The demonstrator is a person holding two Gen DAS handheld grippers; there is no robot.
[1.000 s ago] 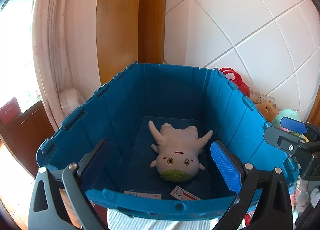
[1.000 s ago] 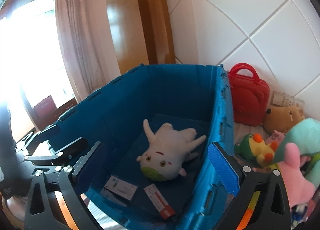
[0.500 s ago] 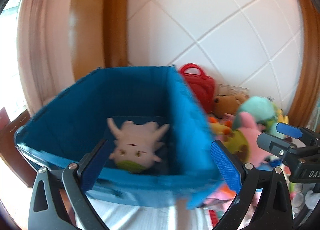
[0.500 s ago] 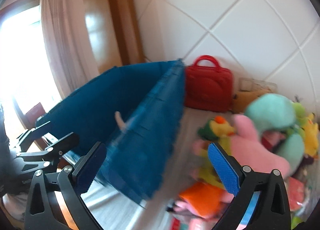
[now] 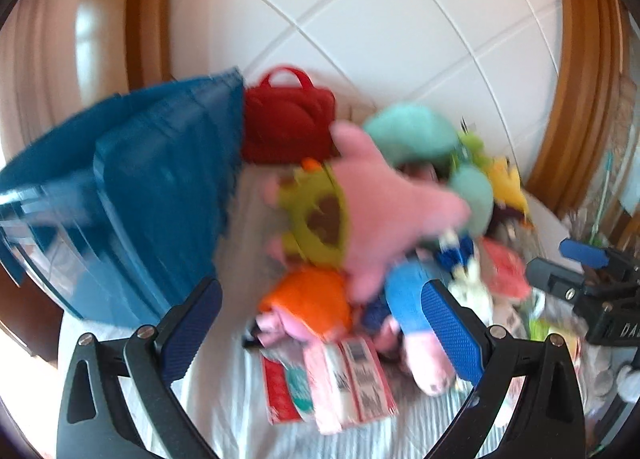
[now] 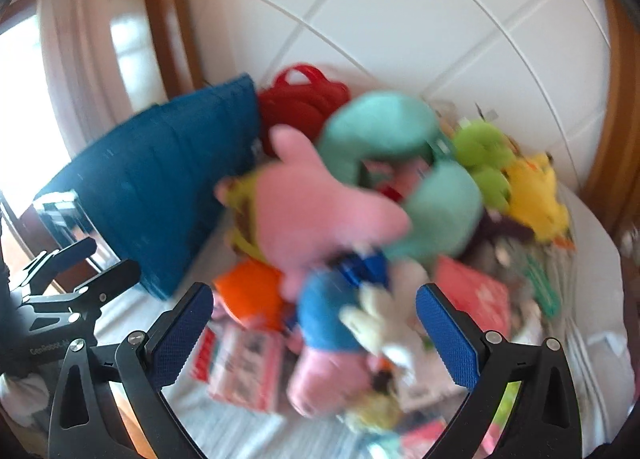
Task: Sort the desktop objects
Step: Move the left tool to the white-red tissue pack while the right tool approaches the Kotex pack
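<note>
The left gripper [image 5: 320,331] and right gripper [image 6: 312,323] both gape wide and empty, angled down over a blurred heap of plush toys [image 5: 384,195]. The blue bin [image 5: 132,199] stands just left of the heap.

Left tongs [image 5: 320,333] wide open, nothing between the blue pads [image 5: 450,329], both fingers level, held above the toy pile [image 5: 384,211]. Right tongs [image 6: 314,333] likewise spread and empty, over the same toy pile. Each tongs shows at the edge of the other's view, side by side, well apart. Both views motion-blurred.
</note>
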